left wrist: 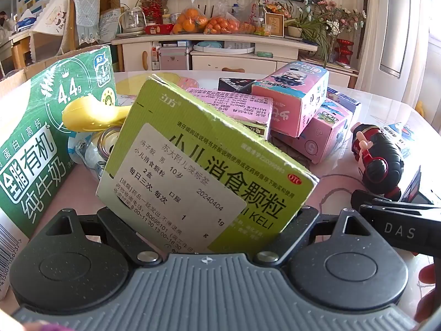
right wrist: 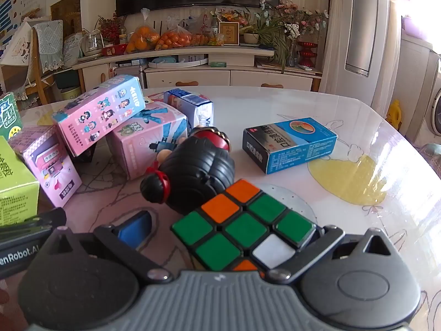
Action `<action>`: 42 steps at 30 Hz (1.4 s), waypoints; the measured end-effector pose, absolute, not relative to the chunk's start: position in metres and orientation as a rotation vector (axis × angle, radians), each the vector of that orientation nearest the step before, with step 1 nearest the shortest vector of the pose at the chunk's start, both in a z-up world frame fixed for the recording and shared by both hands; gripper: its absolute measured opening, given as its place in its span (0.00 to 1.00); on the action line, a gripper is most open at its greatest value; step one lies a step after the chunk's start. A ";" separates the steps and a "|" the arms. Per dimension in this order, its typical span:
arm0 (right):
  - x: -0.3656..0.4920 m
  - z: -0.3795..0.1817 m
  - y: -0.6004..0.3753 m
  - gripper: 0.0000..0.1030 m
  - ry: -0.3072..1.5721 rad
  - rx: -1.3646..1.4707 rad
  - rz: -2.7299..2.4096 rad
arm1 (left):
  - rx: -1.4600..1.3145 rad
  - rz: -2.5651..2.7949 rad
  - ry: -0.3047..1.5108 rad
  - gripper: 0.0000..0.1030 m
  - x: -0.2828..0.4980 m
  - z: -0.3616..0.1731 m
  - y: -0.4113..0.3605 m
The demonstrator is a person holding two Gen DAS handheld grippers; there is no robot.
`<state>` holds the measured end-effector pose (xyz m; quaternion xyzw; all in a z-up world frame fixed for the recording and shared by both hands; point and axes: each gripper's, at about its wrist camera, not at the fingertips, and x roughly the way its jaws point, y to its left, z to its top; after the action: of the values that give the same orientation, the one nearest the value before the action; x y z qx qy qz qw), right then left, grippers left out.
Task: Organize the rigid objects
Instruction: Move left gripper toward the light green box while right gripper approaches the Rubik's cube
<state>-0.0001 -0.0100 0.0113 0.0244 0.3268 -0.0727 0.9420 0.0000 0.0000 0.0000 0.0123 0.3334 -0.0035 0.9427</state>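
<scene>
on the desk (right wrist: 317, 104), near its front edge, the left claw (left wrist: 206, 215) is standing at its widest with a green medicine box (left wrist: 209, 165) between its fingers; the box is tilting, and i cannot tell if the pads are really pressing on it. just to the left of this box a big green milk carton (left wrist: 35, 143) is standing at the left edge of the desk, and a yellow plastic piece (left wrist: 88, 115) and a small glass jar (left wrist: 107, 143) are lying between them. behind the green box, pink boxes (left wrist: 292, 102) are leaning on each other in a pile toward the far edge.

the right claw (right wrist: 220, 237) is also spreading wide, and a rubik's cube (right wrist: 242, 226) is sitting between its fingers, turned corner-on, green faces up; contact with the pads is not clear. touching the cube from behind, a black and red toy figure (right wrist: 193, 171) is lying on its side. a blue medicine box (right wrist: 289, 144) is lying flat, apart from the others, toward the right edge of the desk.
</scene>
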 end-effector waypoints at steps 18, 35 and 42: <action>-0.037 0.018 -0.004 0.99 0.644 0.057 -0.109 | 0.044 -0.017 0.679 1.00 -0.044 0.011 0.013; -0.116 0.068 0.043 0.99 0.492 -0.002 -0.077 | 0.092 -0.005 0.599 1.00 -0.115 0.064 0.059; -0.136 0.079 0.072 0.99 0.460 -0.040 -0.044 | 0.085 0.025 0.575 1.00 -0.138 0.081 0.087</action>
<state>-0.1361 0.0718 0.0795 -0.0199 0.2277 -0.0219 0.9733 -0.1384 0.0875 0.0806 0.0419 0.2832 0.0124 0.9581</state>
